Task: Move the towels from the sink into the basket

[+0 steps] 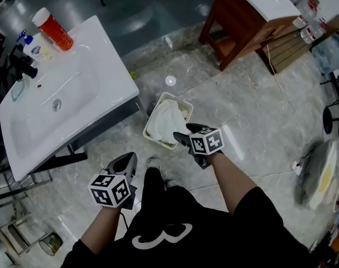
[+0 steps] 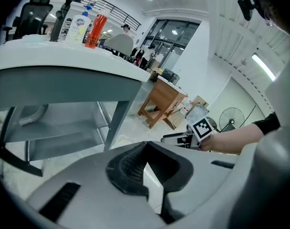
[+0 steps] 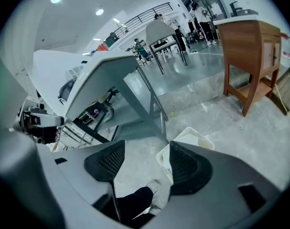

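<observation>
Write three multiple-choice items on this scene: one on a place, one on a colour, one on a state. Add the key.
1. The towel lies:
A) draped over the faucet
B) in the basket
C) on the wooden stand

2. The white-capped bottle on the sink is:
A) red
B) green
C) black

3. The right gripper has its jaws:
A) shut on the towel
B) shut on nothing
C) apart, holding nothing

Key:
1 B: the white towel fills the basket beside the sink.
2 A: the head view shows a red body under the white cap.
3 C: the right gripper view shows a wide gap between the jaws with nothing gripped.
</observation>
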### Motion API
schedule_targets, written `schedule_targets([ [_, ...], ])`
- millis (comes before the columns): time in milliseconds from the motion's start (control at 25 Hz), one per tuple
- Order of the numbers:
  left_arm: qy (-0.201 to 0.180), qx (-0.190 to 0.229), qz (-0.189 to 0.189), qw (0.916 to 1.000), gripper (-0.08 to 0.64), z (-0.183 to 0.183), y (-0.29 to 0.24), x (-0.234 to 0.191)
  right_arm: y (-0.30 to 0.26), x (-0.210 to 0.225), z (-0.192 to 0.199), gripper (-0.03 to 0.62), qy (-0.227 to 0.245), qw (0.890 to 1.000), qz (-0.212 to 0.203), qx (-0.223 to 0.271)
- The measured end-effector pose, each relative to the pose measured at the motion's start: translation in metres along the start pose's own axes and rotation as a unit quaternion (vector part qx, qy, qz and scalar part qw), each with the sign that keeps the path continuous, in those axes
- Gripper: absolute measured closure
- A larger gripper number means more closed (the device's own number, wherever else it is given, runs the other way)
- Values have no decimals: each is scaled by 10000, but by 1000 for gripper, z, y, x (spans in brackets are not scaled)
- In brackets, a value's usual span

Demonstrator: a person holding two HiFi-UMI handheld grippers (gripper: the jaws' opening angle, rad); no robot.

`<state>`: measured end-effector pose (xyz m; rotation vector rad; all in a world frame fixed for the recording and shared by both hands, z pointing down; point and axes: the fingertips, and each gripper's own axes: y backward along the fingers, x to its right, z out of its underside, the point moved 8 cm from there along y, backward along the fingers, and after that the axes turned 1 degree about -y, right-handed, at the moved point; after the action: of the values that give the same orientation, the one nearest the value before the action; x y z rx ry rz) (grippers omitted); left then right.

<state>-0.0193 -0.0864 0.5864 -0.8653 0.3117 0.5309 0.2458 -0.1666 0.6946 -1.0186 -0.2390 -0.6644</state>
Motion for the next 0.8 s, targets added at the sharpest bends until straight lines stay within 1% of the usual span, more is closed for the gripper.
schedule_targets([
  [120,42,130,8,9999,555,-4,13,13,32,-33,-9,308,352,9986,-240,318],
  [280,-37,398,149,9991,555,-15,37,38,82,-82,-19,315,1002,9890,-779,753],
  [320,-71,487,217,9986,555,-19,44,45,95,-93,-23,339,1138,9861,-855,863],
  [400,-129,657,317,9973,555,-25,59,57,121,-115,-29,417,1328,9799,-993,1112],
  [520,-202,865,390,9953,555,-30,86,79,164,-146,-35,549,1469,9698,-1186,1544],
  [560,-249,945,444,9942,555,-32,96,89,179,-156,-36,575,1496,9661,-1262,1681],
  [600,-309,1041,520,9927,555,-35,107,100,194,-166,-37,586,1523,9625,-1345,1798],
  [680,-456,1277,699,9883,555,-41,129,121,221,-185,-39,588,1631,9552,-1481,1977],
  [800,-670,1664,967,9790,555,-51,162,155,260,-210,-43,588,1852,9441,-1575,2227],
])
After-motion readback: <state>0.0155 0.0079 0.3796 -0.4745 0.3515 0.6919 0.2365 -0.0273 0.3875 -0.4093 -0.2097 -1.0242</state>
